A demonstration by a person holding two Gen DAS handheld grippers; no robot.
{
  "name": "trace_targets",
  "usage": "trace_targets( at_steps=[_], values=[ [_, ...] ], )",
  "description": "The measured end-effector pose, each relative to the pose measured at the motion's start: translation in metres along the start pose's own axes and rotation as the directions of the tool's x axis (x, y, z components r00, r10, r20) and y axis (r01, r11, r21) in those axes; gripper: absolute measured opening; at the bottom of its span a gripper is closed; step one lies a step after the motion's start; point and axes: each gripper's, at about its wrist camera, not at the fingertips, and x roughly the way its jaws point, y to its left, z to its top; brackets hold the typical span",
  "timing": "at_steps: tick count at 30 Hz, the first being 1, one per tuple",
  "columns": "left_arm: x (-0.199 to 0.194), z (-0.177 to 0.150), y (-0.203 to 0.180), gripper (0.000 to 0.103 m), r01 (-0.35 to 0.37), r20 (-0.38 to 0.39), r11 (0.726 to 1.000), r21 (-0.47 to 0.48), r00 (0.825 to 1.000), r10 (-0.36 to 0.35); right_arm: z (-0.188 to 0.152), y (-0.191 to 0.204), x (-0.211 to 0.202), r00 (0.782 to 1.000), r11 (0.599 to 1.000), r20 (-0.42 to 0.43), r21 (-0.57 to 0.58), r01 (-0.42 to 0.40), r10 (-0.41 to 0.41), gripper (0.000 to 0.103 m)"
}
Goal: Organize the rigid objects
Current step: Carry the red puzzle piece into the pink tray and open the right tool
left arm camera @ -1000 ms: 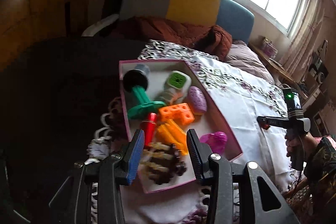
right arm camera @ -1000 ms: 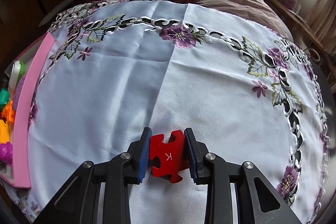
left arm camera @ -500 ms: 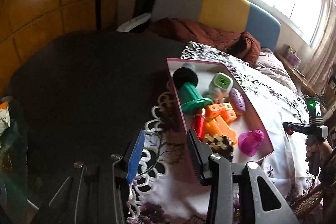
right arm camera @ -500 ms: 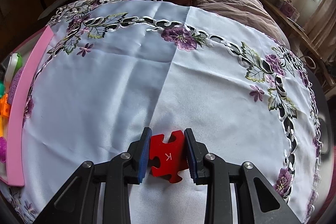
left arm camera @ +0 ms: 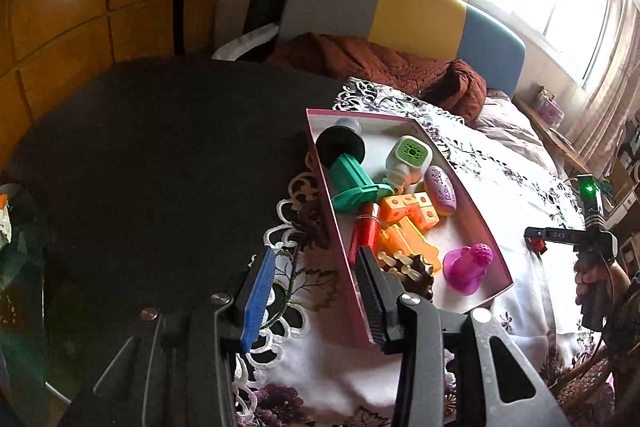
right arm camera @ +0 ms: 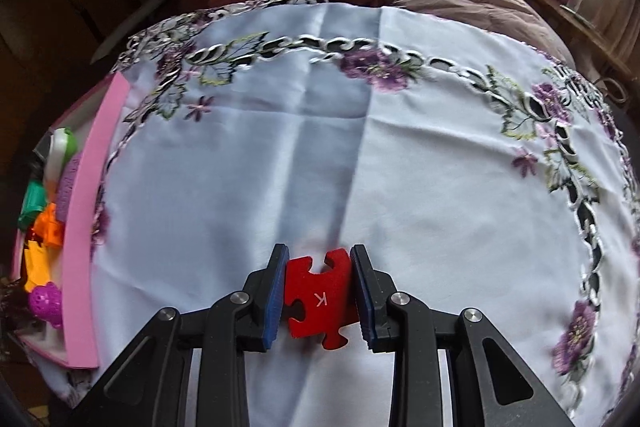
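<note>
Clamped in right gripper [right arm camera: 319,297]: red puzzle piece [right arm camera: 318,301]; pink box [right arm camera: 86,227] at frame's left edge. Left gripper [left arm camera: 316,291] parted, empty.

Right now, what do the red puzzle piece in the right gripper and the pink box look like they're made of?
The red puzzle piece looks like foam or soft rubber: matte, thick-edged, with a white K printed on it; hard plastic can't be ruled out. The pink box looks like cardboard: thin, straight, matte walls with a pale inside. The right gripper is shut on the piece.
</note>
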Motion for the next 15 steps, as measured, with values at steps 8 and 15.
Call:
trace_targets(
  at_steps=[8,15],
  values=[
    [-0.003,0.000,-0.001,0.042,0.013,0.005,1.000,0.001,1.000,-0.013,-0.002,0.020,-0.011,0.994,0.994,0.005,0.029,-0.107,0.106,0.031],
    [-0.005,-0.002,-0.002,0.042,0.013,0.005,1.000,0.013,1.000,-0.013,0.001,0.057,-0.022,0.991,0.991,0.032,-0.031,-0.130,0.131,0.031]
  ],
)
